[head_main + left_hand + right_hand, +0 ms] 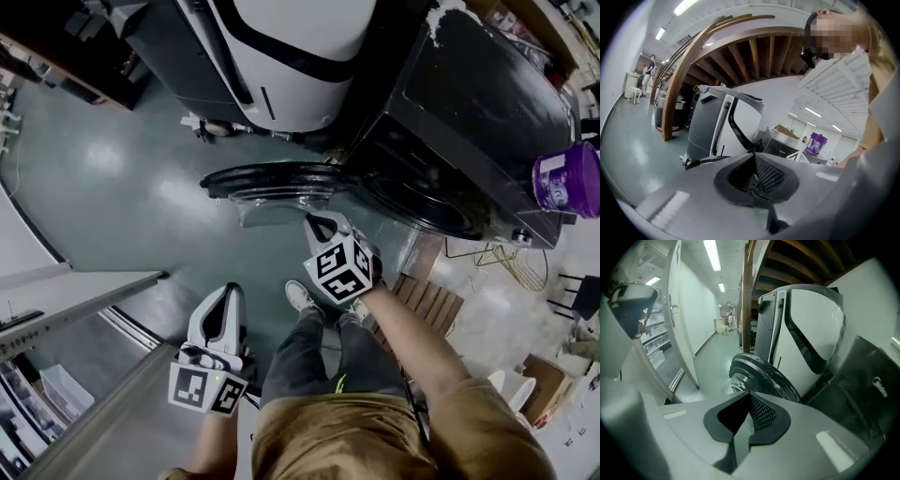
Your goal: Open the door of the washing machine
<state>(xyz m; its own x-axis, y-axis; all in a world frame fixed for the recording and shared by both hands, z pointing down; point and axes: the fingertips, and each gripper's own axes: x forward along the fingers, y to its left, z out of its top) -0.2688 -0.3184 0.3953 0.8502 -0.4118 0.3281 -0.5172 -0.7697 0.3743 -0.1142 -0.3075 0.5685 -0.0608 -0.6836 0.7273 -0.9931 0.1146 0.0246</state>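
Faint brand mark (877, 386), possibly Midea, on washing machine (862, 371) front, purple tub (567, 178) label unreadable

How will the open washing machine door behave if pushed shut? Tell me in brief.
The door looks stiff and should swing as one piece about its hinge side at the washing machine, not flex. Its bulging clear window suggests some weight, so it may keep swinging once nudged. The glossy dark rim looks smooth, likely slippery to grip.

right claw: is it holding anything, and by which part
Nothing is held: the right claw is shut and empty; the washing machine door stands open beyond it.
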